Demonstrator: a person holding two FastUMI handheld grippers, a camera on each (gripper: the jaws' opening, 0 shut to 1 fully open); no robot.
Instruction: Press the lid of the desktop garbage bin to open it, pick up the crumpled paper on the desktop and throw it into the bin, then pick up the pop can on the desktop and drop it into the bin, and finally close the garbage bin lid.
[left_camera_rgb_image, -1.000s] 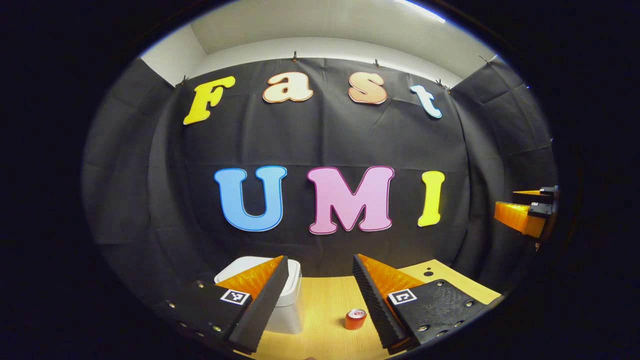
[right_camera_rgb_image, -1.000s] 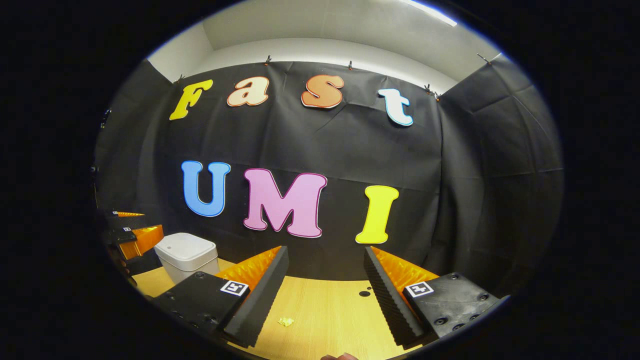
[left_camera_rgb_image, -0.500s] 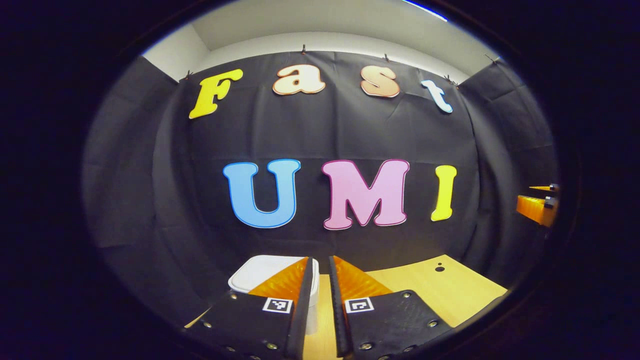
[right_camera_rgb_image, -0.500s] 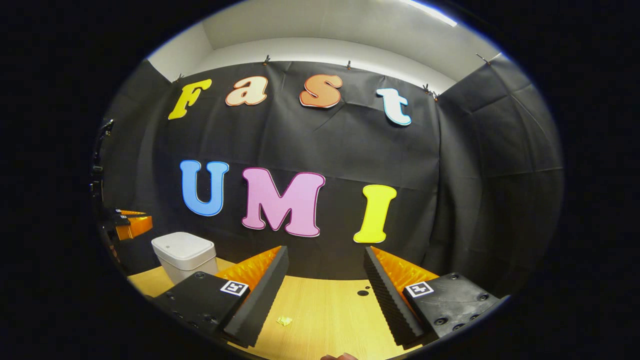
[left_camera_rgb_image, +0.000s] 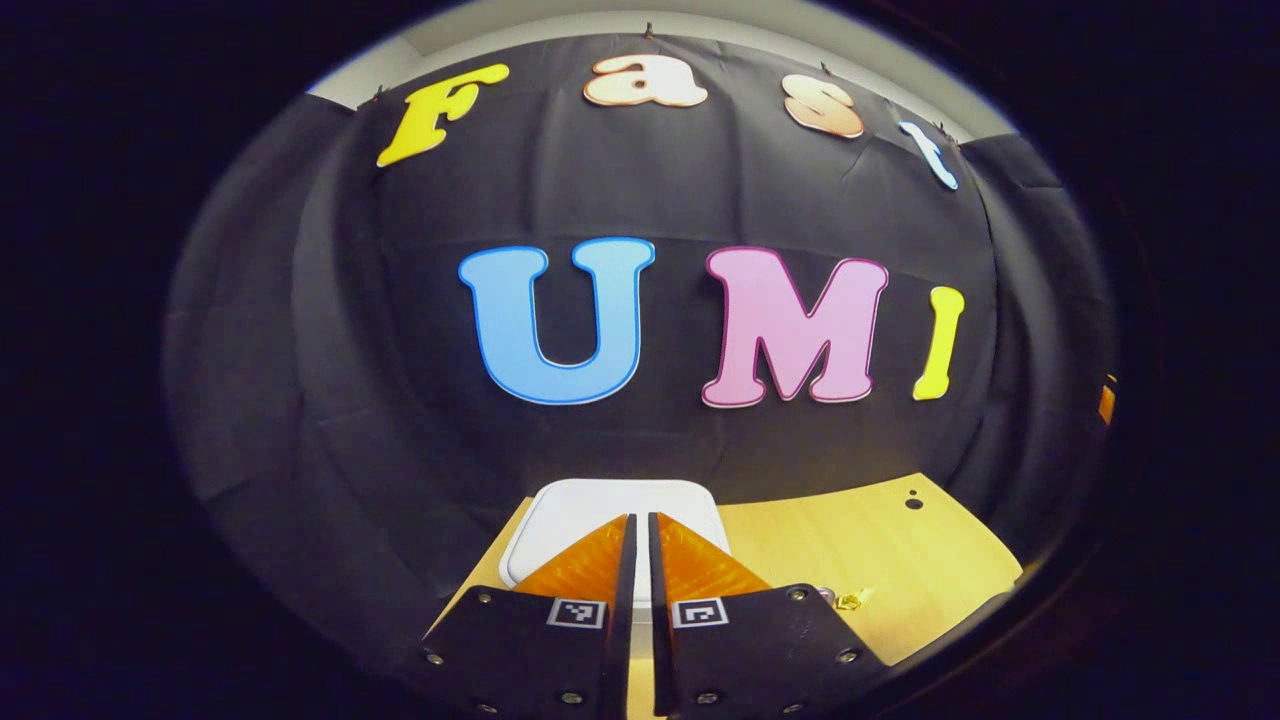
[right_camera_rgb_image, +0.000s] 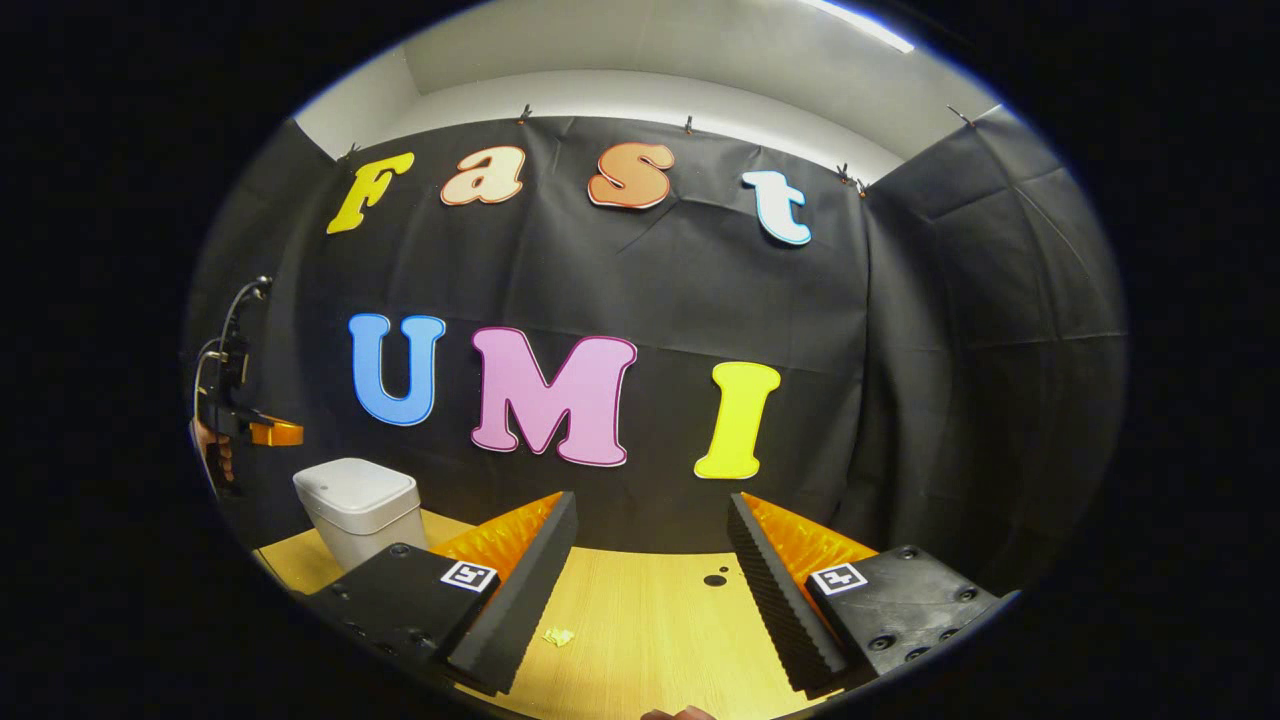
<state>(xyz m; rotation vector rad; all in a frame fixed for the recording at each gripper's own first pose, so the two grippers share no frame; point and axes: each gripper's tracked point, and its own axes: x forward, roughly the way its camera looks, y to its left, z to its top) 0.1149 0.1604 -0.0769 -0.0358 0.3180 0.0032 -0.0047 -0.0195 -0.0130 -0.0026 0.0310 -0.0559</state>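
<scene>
Your left gripper (left_camera_rgb_image: 636, 520) has its fingers clenched together with nothing between them, tips pointing over the near edge of the bin lid (left_camera_rgb_image: 600, 505) — the lid lies flat and shut on the white garbage bin (right_camera_rgb_image: 358, 505). Whether the tips touch the lid, you cannot tell from the left gripper view. Just right of that gripper, a small crumpled scrap (left_camera_rgb_image: 850, 599) lies on the wooden desktop (left_camera_rgb_image: 870, 540).

Your right gripper (right_camera_rgb_image: 650, 545) hangs over the desktop with its fingers released, wide apart and empty. A bit of crumpled paper (right_camera_rgb_image: 557, 635) lies on the wood close to its left finger. Farther off to the left in the right gripper view stands the bin, and above it your other hand (right_camera_rgb_image: 215, 455) holds the left gripper — well apart from the right one.
</scene>
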